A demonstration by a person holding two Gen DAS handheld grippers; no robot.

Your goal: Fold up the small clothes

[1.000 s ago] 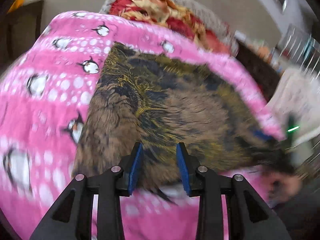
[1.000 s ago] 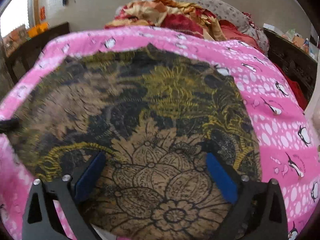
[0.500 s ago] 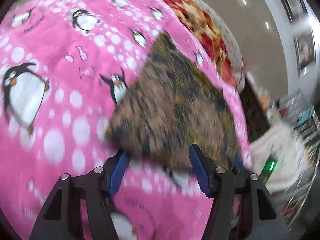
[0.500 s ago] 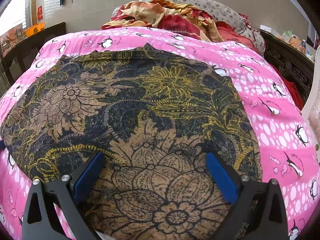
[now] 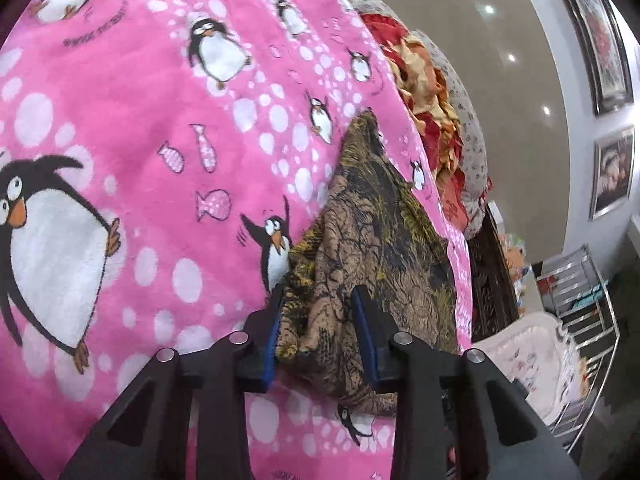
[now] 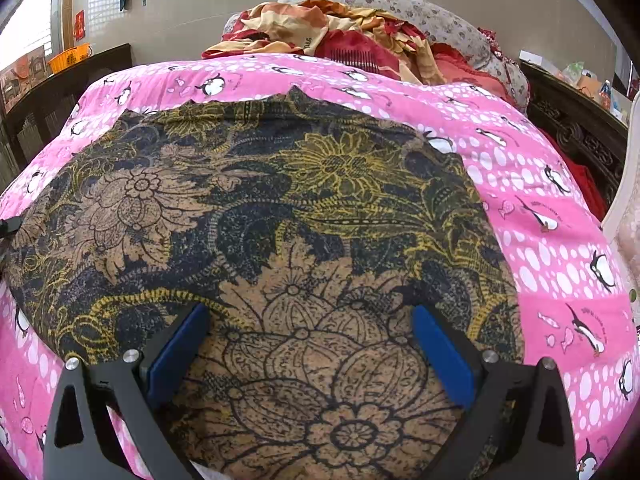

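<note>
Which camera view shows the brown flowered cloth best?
The right wrist view: the cloth lies spread flat on the pink blanket, almost whole. The left wrist view shows only one bunched corner between the closing jaws of the left hand-held gripper.

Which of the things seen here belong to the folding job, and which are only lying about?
Belong to the job:
- floral cloth, spread on the bed
- left gripper, fingers closing with a bunched corner of the cloth between them
- right gripper, open over the cloth's near edge

Only lying about:
- pink penguin blanket underneath
- red and yellow bedding heap
- orange basket
- wire rack
</note>
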